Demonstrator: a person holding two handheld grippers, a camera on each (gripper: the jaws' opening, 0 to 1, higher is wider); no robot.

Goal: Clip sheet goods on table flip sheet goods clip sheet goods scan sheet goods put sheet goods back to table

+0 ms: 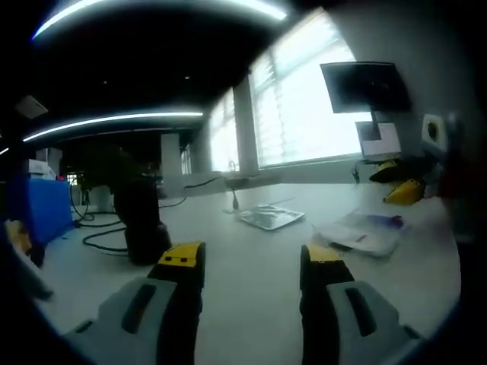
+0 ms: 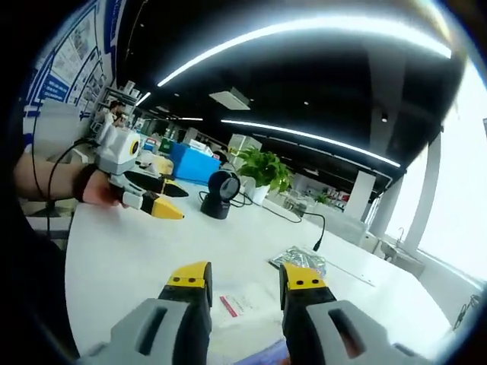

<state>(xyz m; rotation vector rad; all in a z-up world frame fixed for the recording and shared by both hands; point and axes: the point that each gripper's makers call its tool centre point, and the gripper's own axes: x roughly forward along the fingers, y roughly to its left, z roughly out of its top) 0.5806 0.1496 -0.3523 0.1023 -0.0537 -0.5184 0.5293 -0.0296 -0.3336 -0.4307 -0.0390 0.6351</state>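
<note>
Just beyond the open right gripper (image 2: 245, 279) — white sheet goods (image 2: 242, 304), flat on table (image 2: 137, 251).

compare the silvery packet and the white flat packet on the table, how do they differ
The silvery packet looks shiny and crinkled; the white packet is matte and pale with a small red mark. In the right gripper view the white packet lies just past the right gripper, whose jaws stand apart, while the silvery packet lies farther out on the table. Both lie flat on the white tabletop, and neither is held.
</note>
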